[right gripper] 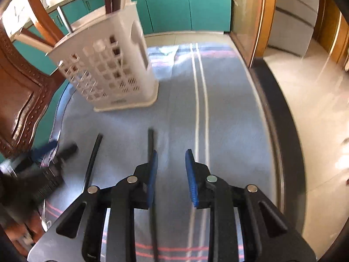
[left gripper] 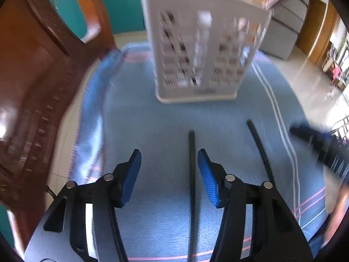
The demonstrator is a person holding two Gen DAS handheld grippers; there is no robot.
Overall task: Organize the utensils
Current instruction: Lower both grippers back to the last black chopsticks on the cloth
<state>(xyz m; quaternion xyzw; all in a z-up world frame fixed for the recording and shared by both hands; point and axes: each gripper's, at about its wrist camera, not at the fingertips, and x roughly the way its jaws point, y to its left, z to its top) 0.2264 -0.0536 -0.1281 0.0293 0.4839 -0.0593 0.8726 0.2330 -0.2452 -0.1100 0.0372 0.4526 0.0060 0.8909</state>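
A white perforated utensil caddy [left gripper: 202,50] stands on the blue towel [left gripper: 152,118], with handles sticking out of its top; it also shows in the right wrist view [right gripper: 109,69]. Two thin black chopsticks lie on the towel. In the left wrist view one chopstick [left gripper: 192,174] lies between my open left gripper's [left gripper: 169,174] pads, near the right pad, and the other chopstick [left gripper: 260,150] lies to the right. In the right wrist view my right gripper [right gripper: 171,175] is open and empty, with one chopstick [right gripper: 151,144] at its left pad and the other chopstick [right gripper: 92,161] further left.
A carved wooden chair [left gripper: 32,87] stands close on the left. The towel [right gripper: 229,131] covers a dark-edged table [right gripper: 281,131] whose edge runs on the right, with tiled floor [right gripper: 316,109] beyond. Teal cabinets [right gripper: 185,4] are behind. The other gripper [right gripper: 39,168] shows blurred at the left.
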